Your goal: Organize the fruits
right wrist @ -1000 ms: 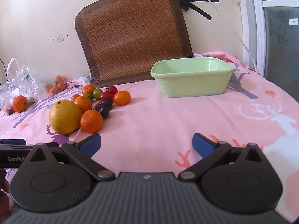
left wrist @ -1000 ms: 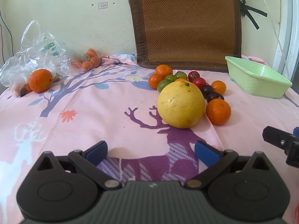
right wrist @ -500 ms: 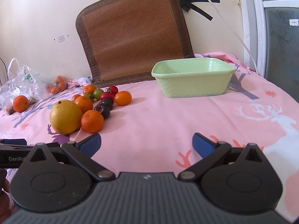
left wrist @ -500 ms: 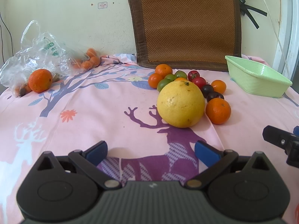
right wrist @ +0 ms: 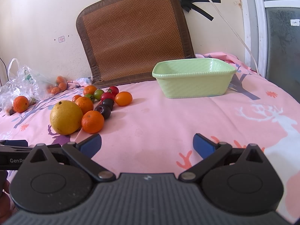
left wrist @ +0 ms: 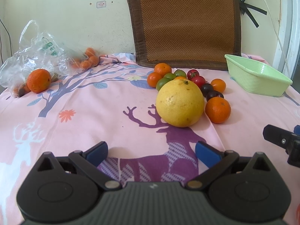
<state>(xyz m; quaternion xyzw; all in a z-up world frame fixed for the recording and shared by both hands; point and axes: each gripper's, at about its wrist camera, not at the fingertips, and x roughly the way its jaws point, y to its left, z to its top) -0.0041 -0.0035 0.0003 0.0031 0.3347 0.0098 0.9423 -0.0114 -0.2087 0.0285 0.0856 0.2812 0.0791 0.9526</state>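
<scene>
Fingers (left wrist: 97, 150) of both grippers, left gripper (left wrist: 151, 151) and right gripper (right wrist: 147, 143), spread apart, holding nothing. Green basket (right wrist: 195, 86) sits empty near the bed's (right wrist: 159, 123) back edge; plastic bag (left wrist: 35, 56) holds oranges at the back left corner; grapefruit (left wrist: 180, 103) leads the loose fruit mid-bed.

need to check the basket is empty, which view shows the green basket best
The right wrist view: the green basket sits whole, its open top and inner walls showing no fruit. The left wrist view catches it at an angle, partly cut off.

Pink printed sheet (left wrist: 90, 112) covers the surface. On it: large yellow citrus (left wrist: 180, 103) touching an orange (left wrist: 217, 109), cluster of small fruits behind; green basket (right wrist: 193, 78) well right; plastic bag (left wrist: 31, 56) with loose orange (left wrist: 39, 80) far left.
</scene>
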